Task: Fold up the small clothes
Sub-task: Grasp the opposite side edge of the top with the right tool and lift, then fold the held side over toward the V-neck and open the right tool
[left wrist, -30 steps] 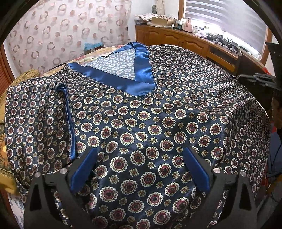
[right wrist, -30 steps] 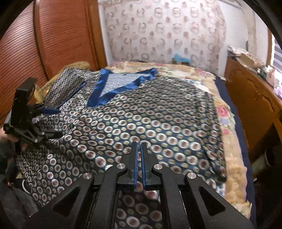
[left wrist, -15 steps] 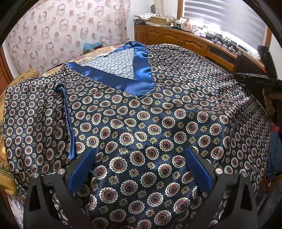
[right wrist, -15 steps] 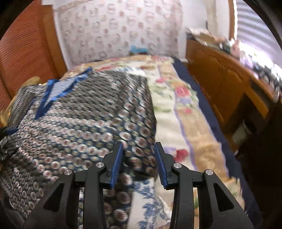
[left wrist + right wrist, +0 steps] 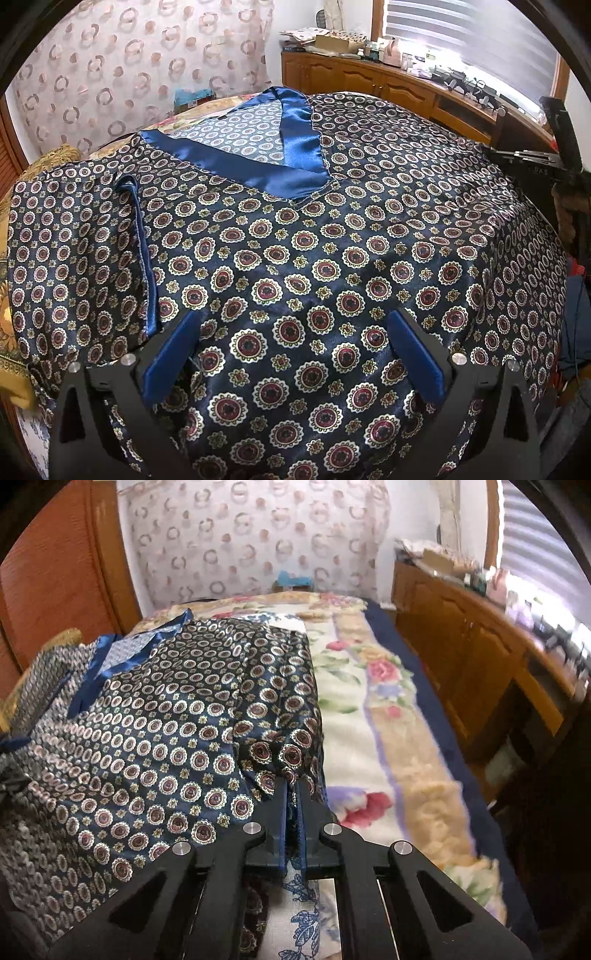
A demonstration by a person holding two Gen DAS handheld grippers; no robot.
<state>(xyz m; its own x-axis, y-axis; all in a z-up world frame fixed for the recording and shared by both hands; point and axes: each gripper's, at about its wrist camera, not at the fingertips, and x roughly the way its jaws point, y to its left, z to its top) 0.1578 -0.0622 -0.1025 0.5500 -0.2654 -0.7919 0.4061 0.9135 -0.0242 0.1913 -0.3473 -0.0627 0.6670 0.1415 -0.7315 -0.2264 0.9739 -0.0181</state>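
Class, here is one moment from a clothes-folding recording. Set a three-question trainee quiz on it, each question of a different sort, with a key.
1. True or false: the left gripper hangs open above the patterned top with nothing between its pads.
2. Multiple choice: the right gripper is A) open over the floral blanket, B) shut on the top's side edge, C) shut on the blue satin neckline.
3. Fill in: the neckline forms a ___ shape.

Key: 1 true; 2 B; 3 V.
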